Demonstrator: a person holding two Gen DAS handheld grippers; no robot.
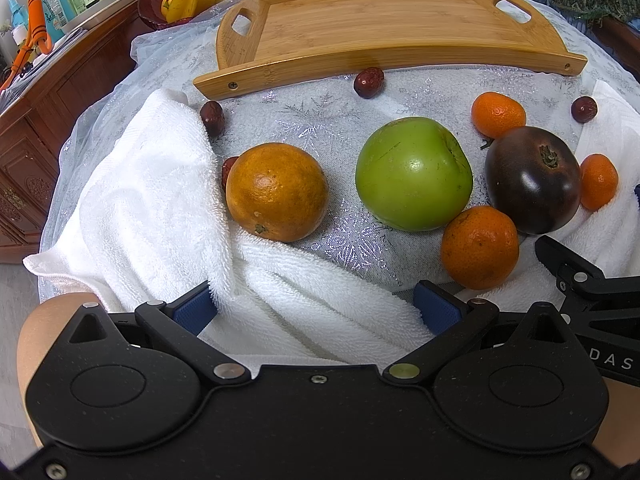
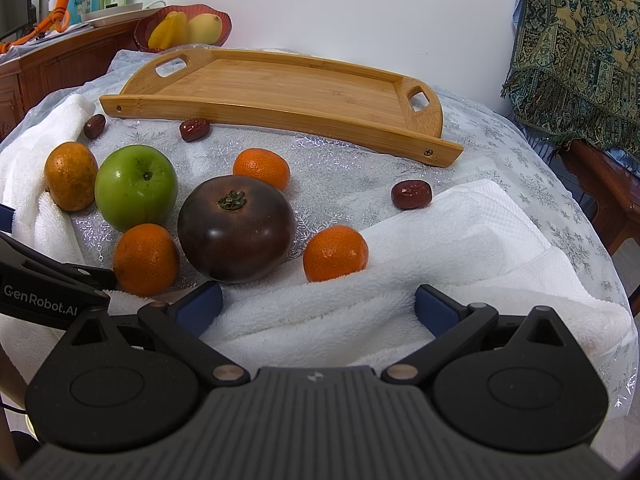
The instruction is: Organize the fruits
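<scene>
Fruits [image 2: 235,229] loose before crosswise tray [image 2: 280,92]

Bamboo tray [image 2: 280,88]: empty, flat. In front, loose on cloth: green apple [image 2: 136,186], dark tomato [image 2: 236,228], large orange [image 2: 71,176], three mandarins, four red dates.

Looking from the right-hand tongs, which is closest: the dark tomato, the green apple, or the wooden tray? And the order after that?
From the right tongs:
1. Dark tomato, just ahead, slightly left.
2. Green apple, farther left.
3. Wooden tray, at the back, empty.
</scene>
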